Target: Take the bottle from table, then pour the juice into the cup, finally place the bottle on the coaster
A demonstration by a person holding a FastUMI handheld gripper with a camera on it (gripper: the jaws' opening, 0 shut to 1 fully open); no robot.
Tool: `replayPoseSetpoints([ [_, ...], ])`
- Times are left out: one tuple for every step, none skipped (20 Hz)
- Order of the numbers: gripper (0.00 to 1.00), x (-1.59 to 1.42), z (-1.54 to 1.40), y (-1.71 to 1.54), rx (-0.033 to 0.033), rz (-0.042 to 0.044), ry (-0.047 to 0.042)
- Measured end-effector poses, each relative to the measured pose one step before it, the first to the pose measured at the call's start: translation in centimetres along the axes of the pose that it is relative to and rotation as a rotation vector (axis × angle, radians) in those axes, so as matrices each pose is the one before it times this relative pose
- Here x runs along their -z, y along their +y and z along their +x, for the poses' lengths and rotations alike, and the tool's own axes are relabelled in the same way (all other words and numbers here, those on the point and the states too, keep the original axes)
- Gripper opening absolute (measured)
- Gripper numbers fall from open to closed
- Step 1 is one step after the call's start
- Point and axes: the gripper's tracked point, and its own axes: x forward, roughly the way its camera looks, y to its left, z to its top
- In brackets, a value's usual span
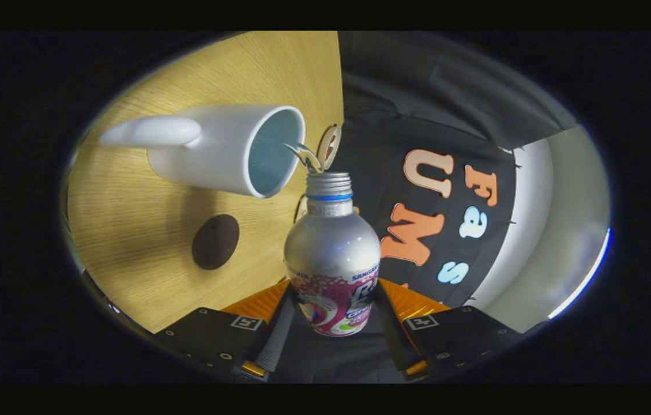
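Note:
My gripper (332,314) is shut on a silver bottle (332,253) with a pink printed label, both fingers pressing its lower body. The whole view is rolled to the side, so the bottle is tipped over toward the cup. Its open threaded neck (328,185) sits right at the rim of a white mug (227,148) standing on the wooden table (146,230). A thin stream of clear liquid (305,155) runs from the bottle's mouth into the mug's opening. The mug's handle (155,131) points away from the bottle. A dark round coaster (215,242) lies on the table beside the mug.
A small round light-coloured disc (329,147) lies on the table just beyond the mug's rim, near the table's far edge. Past that edge hangs the black booth cloth (417,115). A pale wall (556,230) shows beyond the cloth.

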Motion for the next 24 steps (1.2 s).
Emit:
replayPoseSetpoints([
  [0.74, -0.019, -0.062, 0.070, -0.00399, 0.00348, 0.00132],
  [0.74, 0.071, -0.023, -0.050, 0.00011, -0.00211, 0.00118],
  [0.74, -0.054, 0.112, -0.110, 0.00227, -0.00487, 0.00045],
  [0.74, 0.038, -0.020, -0.045, 0.00357, -0.00465, 0.00209],
  [0.74, 0.031, -0.028, -0.047, 0.00627, -0.00862, 0.00270],
  [0.74, -0.127, -0.133, -0.152, 0.00576, -0.01002, 0.00219],
  [0.74, -0.013, -0.033, -0.017, 0.00038, -0.00307, 0.00018],
  [0.74, -0.053, -0.006, -0.022, -0.00019, -0.00099, -0.00046],
  [0.74, 0.031, 0.058, -0.040, 0.00123, -0.00084, -0.00137],
  [0.74, -0.003, 0.063, -0.015, 0.00234, -0.00254, -0.00123],
  [0.74, 0.051, 0.062, -0.021, -0.00081, -0.00494, -0.00020],
  [0.74, -0.021, 0.012, -0.073, -0.00115, -0.00339, -0.00070],
  [0.74, 0.013, -0.017, -0.018, -0.00225, -0.00370, -0.00090],
  [0.74, -0.070, -0.021, -0.096, 0.00027, -0.00379, -0.00101],
  [0.74, 0.100, 0.087, -0.054, 0.00151, -0.00314, -0.00019],
  [0.74, 0.005, 0.011, 0.002, 0.00011, -0.00131, 0.00150],
  [0.74, -0.009, -0.043, 0.007, 0.00085, 0.00061, 0.00072],
  [0.74, -0.042, -0.055, 0.030, 0.00011, -0.00073, 0.00049],
  [0.74, 0.045, 0.054, -0.047, 0.00227, -0.00174, 0.00111],
  [0.74, -0.018, -0.033, -0.059, 0.00274, -0.00363, -0.00028],
  [0.74, 0.004, 0.082, -0.063, 0.00497, -0.00347, -0.00092],
  [0.74, -0.051, 0.025, -0.038, 0.00363, -0.00181, -0.00222],
  [0.74, 0.082, 0.002, 0.040, -0.00085, -0.00072, -0.00086],
  [0.74, -0.054, -0.033, -0.011, 0.00030, -0.00360, -0.00120],
])
